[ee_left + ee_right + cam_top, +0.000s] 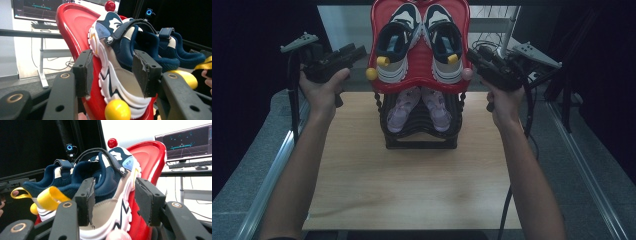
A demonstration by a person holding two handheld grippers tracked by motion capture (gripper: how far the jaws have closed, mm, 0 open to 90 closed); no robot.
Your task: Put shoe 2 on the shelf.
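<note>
While both the left hand-held gripper (354,54) and the right hand-held gripper (476,56) hang open beside the navy shoes (419,42) on the red tray (379,85) topping the rack at the surface's far edge, an uneven pinch could tip the tilted tray and spill them.

- In the left gripper view, the lower part of the red tray (75,27) and the heel of the near navy shoe (120,62) ran off the bottom edge between the jaws.
- Whether those pads touched the shoe or tray could not be told.
- In the right gripper view, the pink ball (117,235) below the jaws was cut by the bottom edge.
- Beyond the left jaw there, a fingertip (15,193) showed blurred.
- The screen (186,141) past the right jaw was too small to read.
</note>
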